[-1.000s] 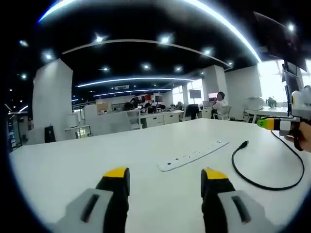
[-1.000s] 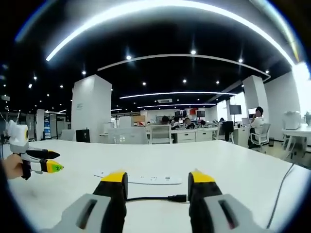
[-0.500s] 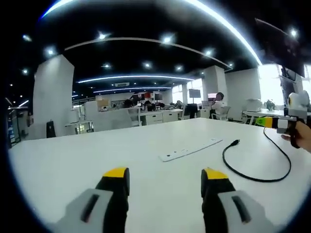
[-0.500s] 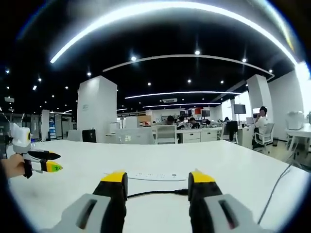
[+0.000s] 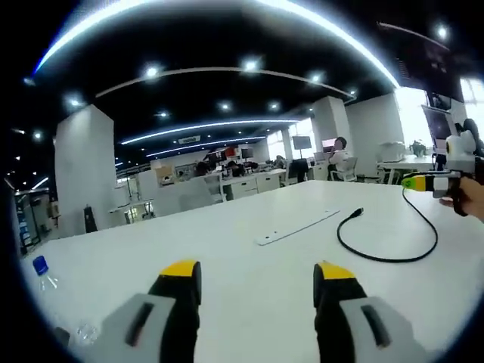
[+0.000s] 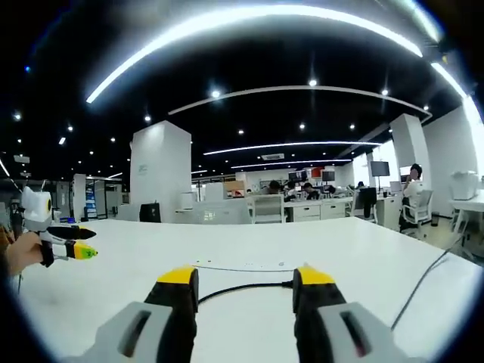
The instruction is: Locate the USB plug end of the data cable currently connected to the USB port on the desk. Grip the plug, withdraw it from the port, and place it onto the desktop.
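Both my grippers' jaws gape apart, gripping nothing; cable plug lies loose on the bench, seemingly just beside the port strip.

Bright, even office light comes from ceiling strips and spotlights, with glare from windows at the right. The white desk shows almost no shadows. Fisheye bending curves the edges; distant desks look soft, perhaps out of focus.

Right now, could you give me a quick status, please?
Both tools open, holding nothing. USB plug out of the port strip, lying on the desk. Nothing in the way.
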Available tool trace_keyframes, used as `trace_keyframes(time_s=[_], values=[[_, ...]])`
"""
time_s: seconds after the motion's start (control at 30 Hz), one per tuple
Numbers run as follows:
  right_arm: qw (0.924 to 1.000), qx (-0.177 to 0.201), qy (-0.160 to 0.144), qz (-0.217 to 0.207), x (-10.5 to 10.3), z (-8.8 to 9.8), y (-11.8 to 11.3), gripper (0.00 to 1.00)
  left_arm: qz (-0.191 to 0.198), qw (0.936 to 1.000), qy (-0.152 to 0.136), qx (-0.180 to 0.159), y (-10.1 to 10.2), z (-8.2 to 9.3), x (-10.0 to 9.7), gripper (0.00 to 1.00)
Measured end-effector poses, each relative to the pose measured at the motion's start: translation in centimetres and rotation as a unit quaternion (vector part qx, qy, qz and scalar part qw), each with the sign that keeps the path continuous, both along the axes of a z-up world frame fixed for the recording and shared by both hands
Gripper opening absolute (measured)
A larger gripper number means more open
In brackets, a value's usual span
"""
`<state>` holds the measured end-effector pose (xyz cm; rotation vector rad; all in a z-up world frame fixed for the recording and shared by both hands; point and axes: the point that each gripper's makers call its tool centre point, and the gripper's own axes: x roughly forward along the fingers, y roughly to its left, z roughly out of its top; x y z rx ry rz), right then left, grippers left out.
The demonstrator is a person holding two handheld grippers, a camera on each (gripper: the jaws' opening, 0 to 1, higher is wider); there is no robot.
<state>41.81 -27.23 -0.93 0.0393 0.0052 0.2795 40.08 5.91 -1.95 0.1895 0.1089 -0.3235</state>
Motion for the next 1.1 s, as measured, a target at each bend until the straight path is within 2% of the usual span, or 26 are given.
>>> trace_keyframes(time_s=[0.03, 0.1, 0.3, 0.43, 0.53, 0.57, 0.6, 0.67, 0.7, 0.77, 0.97, 1.07, 1.1], values=[[1.0000, 0.003, -0.004, 0.003, -1.1, 0.2, -0.1, 0.51, -0.002, 1.0000, -0.006, -0.004, 0.1, 0.3, -0.6, 0.60], [1.0000, 0.004, -0.004, 0.002, -1.9, 0.2, -0.3, 0.51, -0.003, 0.9999, -0.010, -0.009, 0.2, 0.6, -1.4, 0.60], [1.0000, -0.002, -0.001, -0.006, -2.5, -0.4, -0.4, 0.51, -0.008, 0.9997, -0.017, -0.015, 0.8, 0.7, -4.8, 0.60], [1.0000, -0.001, -0.006, -0.001, -2.8, -0.1, 0.0, 0.51, -0.015, 0.9995, -0.023, -0.016, 1.0, 1.0, -6.7, 0.60], [0.9998, -0.001, -0.021, 0.001, -2.9, 0.4, 0.1, 0.51, -0.018, 0.9987, -0.041, -0.026, 1.2, 1.9, -8.2, 0.59], [0.9997, 0.005, -0.022, 0.004, -3.1, 0.5, 0.2, 0.51, -0.018, 0.9982, -0.047, -0.031, 1.4, 2.2, -8.7, 0.59], [0.9992, 0.029, -0.024, 0.014, -3.5, 0.7, 0.5, 0.51, -0.013, 0.9977, -0.056, -0.035, 1.7, 2.5, -9.1, 0.59], [0.9989, 0.035, -0.027, 0.014, -4.0, 0.8, 0.4, 0.51, -0.004, 0.9965, -0.075, -0.036, 2.4, 3.1, -10.0, 0.59], [0.9988, 0.032, -0.035, 0.012, -7.0, 0.5, -0.2, 0.51, -0.001, 0.9962, -0.080, -0.036, 2.7, 3.2, -10.5, 0.59], [0.9987, 0.031, -0.039, 0.008, -10.1, 0.1, -1.1, 0.51, 0.003, 0.9956, -0.084, -0.042, 3.3, 3.2, -11.1, 0.59], [0.9982, 0.034, -0.050, 0.002, -12.8, -0.2, -1.7, 0.51, 0.021, 0.9943, -0.087, -0.059, 4.9, 2.7, -12.5, 0.59], [0.9976, -0.010, -0.066, -0.018, -14.0, -0.2, -2.1, 0.52, 0.028, 0.9937, -0.088, -0.062, 5.6, 2.3, -13.1, 0.59], [0.9976, -0.011, -0.066, -0.019, -14.3, -0.4, -1.9, 0.52, 0.031, 0.9935, -0.089, -0.064, 5.8, 2.1, -13.3, 0.59]])
